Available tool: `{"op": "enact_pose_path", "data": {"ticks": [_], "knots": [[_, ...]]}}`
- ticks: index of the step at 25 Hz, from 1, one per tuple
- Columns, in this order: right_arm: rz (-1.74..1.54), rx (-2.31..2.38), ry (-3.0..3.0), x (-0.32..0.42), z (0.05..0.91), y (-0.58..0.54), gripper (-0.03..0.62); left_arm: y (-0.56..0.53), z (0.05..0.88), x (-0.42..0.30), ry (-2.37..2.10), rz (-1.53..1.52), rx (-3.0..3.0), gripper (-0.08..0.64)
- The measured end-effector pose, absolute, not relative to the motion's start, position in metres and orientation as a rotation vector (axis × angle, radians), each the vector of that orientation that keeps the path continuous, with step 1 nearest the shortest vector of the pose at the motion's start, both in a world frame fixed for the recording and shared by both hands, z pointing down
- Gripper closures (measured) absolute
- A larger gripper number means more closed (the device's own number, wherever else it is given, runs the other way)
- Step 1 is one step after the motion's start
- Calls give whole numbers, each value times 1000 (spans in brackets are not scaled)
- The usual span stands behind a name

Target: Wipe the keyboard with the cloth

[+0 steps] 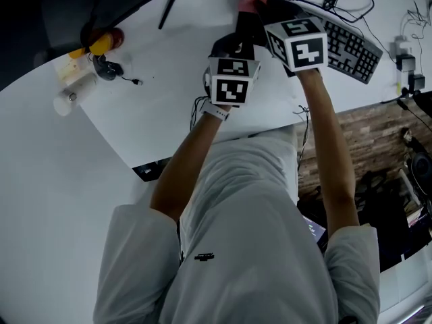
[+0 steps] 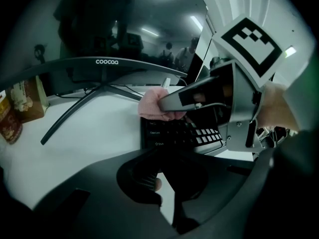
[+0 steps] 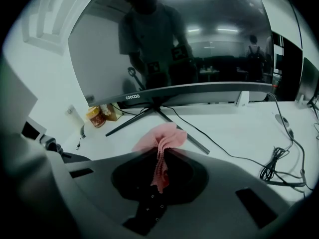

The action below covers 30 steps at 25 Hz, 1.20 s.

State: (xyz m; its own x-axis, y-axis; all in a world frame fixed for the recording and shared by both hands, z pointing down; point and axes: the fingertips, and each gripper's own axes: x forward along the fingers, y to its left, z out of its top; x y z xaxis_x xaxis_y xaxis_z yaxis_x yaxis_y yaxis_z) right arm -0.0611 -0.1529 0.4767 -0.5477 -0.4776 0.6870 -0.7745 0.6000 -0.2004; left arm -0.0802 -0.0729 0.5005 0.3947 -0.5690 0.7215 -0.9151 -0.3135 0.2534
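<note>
Over at the left end of the keyboard (image 1: 351, 46) is where the action is right now. The right gripper (image 3: 158, 178) has its jaws clamped on a bunched pink cloth (image 3: 162, 138), and the cloth sits at the far-left back corner of the keys. I can't tell whether it's actually pressing on them or just above them.

The left gripper (image 2: 164, 185) hangs just in front of the keyboard's left edge. Its jaws look a little apart, with nothing between them and just a strip of white table (image 1: 169, 106) showing through the gap.

Progress-wise, I'd guess this is near one end of a pass. The whole run of keys off to the right looks like it needs the cloth dragged across it, though nothing shows which keys are already clean.

Other stuff around: a big curved monitor (image 3: 189, 44) stands right behind the keyboard, and one leg of its stand (image 3: 197, 144) runs across the table just past the cloth, so there isn't much room behind the keys. A tangle of cables (image 3: 279, 166) lies out to the right. A jar (image 3: 94, 117), a small box (image 3: 113, 112) and a white bottle (image 1: 71, 98) are well off to the left, out of the way.
</note>
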Motion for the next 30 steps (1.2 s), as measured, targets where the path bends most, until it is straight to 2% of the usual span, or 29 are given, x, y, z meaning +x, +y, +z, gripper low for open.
{"op": "enact_pose_path", "data": {"ticks": [30], "knots": [[715,1124,-2110,23,495,-144,550,-75,517,-96,-1326,742,1939,541]]}}
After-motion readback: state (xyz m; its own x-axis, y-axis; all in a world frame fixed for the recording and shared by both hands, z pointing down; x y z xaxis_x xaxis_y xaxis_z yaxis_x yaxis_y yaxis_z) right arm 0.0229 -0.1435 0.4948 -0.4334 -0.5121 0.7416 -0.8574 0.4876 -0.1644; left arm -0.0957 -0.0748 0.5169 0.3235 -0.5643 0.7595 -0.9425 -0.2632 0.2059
